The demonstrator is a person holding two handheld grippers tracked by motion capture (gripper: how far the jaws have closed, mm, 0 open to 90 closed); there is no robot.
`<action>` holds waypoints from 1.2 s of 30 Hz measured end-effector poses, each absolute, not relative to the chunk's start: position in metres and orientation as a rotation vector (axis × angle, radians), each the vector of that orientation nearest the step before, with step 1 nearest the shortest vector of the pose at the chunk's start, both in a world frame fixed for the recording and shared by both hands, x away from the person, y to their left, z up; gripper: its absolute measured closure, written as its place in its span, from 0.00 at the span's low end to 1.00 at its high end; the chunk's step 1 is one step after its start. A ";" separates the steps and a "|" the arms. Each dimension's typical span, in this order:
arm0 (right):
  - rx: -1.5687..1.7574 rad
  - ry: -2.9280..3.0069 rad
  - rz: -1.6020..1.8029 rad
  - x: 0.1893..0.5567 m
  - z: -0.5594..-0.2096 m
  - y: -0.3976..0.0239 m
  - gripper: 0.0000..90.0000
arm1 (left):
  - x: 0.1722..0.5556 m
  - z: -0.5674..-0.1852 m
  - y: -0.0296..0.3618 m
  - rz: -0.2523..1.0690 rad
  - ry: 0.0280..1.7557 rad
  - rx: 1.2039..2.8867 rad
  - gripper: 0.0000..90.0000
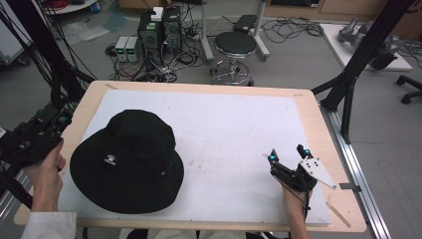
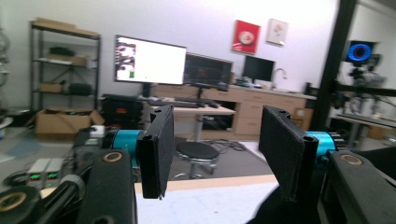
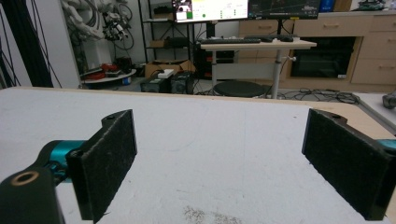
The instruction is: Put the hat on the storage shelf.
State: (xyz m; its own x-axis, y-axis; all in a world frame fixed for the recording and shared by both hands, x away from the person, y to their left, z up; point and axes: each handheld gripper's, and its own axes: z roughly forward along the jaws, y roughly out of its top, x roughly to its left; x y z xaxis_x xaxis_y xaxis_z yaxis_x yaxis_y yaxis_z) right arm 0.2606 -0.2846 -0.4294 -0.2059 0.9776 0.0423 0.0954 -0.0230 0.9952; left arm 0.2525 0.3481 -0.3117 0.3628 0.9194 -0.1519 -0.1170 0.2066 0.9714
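Forearms enter from the bottom of my high view; my right claw (image 1: 287,154), jaws apart, rests on the matte white sheet (image 1: 234,129) covering the wooden bench (image 1: 318,124). Left of centre lies a black bucket hat (image 1: 127,162), round-brimmed, soft cloth, with a small white logo. Beside its brim my left hand (image 1: 47,167) holds dark hardware. Left gripper view: my left claw (image 2: 215,154) stands apart, its flat pads (image 2: 159,149) fuzzy black. Right gripper view: wide-open felt-like pads (image 3: 109,161) over grainy white sheet.
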 end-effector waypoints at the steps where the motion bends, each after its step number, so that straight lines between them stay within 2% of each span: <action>1: 1.191 1.418 1.341 0.261 -0.429 -0.285 0.10 | 0.254 -0.315 0.350 0.893 0.937 1.115 0.50; 12: 1.196 1.421 1.340 0.261 -0.430 -0.284 0.10 | 0.268 -0.350 0.367 0.981 1.058 1.076 0.50; 27: 1.196 1.421 1.340 0.260 -0.430 -0.285 0.10 | 0.276 -0.393 0.362 1.109 1.197 1.071 0.45; 36: 1.192 1.430 1.332 0.260 -0.430 -0.284 0.10 | 0.274 -0.406 0.357 1.115 1.219 1.094 0.42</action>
